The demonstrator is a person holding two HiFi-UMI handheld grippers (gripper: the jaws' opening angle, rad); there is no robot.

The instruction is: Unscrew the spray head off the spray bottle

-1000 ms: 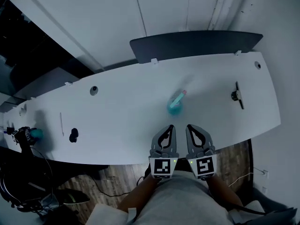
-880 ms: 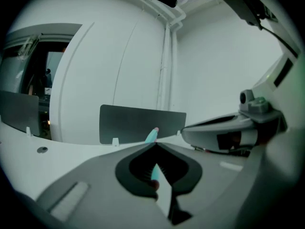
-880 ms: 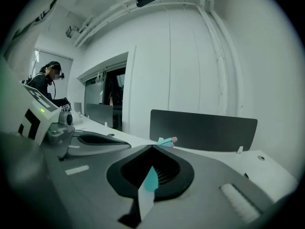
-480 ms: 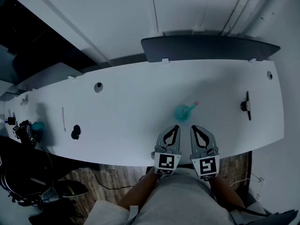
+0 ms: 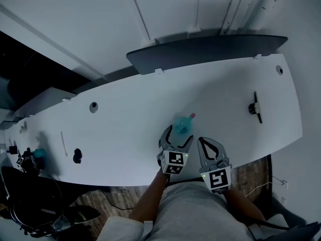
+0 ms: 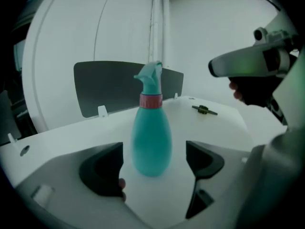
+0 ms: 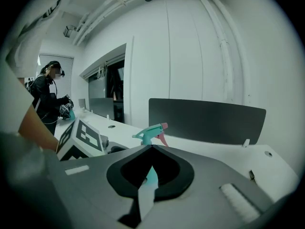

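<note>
Teal spray bottle (image 5: 181,125) is stood upright on the white table (image 5: 115,124), near its front edge. The spray head (image 6: 149,78) is seated on top, above a pink collar. Left gripper (image 5: 177,134) is set around the bottle's lower body. Its jaws have just been opening and are spread wide, with the bottle between them and clear of both pads. Right gripper (image 5: 201,142) is held just beside, jaws pressed together, nothing clasped. A dark panel (image 5: 210,48) is mounted along the table's far edge.
</note>
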